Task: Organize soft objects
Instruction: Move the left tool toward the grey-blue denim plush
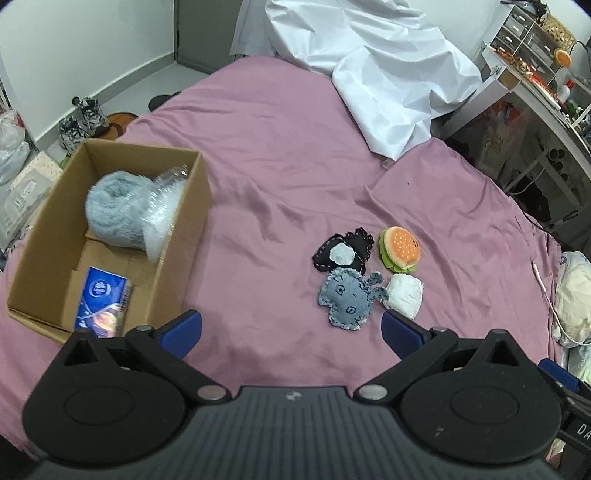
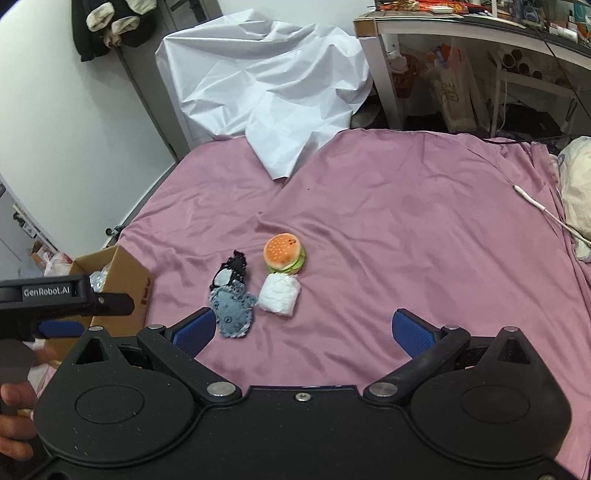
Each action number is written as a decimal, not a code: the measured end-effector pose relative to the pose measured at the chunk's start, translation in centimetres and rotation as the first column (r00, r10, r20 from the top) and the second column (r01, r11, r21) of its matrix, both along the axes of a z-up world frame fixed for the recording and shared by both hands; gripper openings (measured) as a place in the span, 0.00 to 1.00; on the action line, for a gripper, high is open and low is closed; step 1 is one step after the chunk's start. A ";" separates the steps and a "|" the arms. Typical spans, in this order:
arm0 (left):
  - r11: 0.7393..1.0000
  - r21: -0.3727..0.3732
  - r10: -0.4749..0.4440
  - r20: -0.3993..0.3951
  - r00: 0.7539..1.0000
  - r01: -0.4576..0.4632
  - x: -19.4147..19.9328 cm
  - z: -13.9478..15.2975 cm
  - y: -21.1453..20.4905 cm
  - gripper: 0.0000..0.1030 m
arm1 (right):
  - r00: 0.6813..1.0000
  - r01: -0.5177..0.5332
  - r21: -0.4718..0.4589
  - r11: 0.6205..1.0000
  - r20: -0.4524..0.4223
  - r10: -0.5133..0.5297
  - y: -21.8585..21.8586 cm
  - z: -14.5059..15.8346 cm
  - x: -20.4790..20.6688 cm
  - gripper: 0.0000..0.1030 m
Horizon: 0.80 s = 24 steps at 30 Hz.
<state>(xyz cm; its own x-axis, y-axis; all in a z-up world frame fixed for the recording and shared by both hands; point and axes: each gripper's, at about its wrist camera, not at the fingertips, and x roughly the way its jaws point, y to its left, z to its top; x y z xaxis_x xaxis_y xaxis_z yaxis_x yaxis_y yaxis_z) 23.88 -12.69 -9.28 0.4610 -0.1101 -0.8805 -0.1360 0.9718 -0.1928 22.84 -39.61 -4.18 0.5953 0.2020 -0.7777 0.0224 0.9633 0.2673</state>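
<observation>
Four soft things lie together on the pink bedsheet: a plush hamburger (image 1: 400, 249) (image 2: 283, 253), a white soft bundle (image 1: 403, 295) (image 2: 279, 294), a grey denim patch toy (image 1: 349, 297) (image 2: 233, 306) and a black felt toy with a white spot (image 1: 341, 253) (image 2: 231, 273). A cardboard box (image 1: 177, 236) (image 2: 127, 280) at the left holds a fluffy grey roll (image 1: 114, 208), bubble wrap (image 1: 164, 206) and a blue packet (image 1: 103, 301). My left gripper (image 1: 291, 326) is open above the sheet, just short of the denim toy. My right gripper (image 2: 304, 328) is open, nothing between its fingers.
A crumpled white sheet (image 1: 373, 62) (image 2: 266, 85) covers the far end of the bed. A desk with clutter (image 2: 480, 33) stands at the right, shoes (image 1: 81, 122) on the floor at the left. A white cable (image 2: 543, 210) and pillow (image 2: 576, 195) lie at the right edge.
</observation>
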 end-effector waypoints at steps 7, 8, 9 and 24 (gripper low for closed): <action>1.000 -0.024 -0.021 -0.028 0.999 0.020 1.2 -1.8 -1.4 0.99 | 1.000 0.006 0.031 1.000 -0.012 -0.006 -0.9 -1.1 1.2 1.00; 1.000 -0.022 -0.022 -0.029 0.999 0.021 1.4 -2.0 -1.6 0.99 | 1.000 0.009 0.028 1.000 -0.015 -0.009 -1.0 -1.3 1.3 1.00; 0.999 -0.022 -0.025 -0.031 0.999 0.024 1.5 -2.2 -1.8 0.99 | 1.000 0.013 0.021 1.000 -0.016 -0.013 -1.1 -1.4 1.5 1.00; 0.996 -0.088 -0.027 -0.083 0.996 0.019 4.3 -6.1 -3.6 0.87 | 0.996 0.042 0.120 0.992 -0.077 -0.033 -3.1 -4.4 3.7 0.90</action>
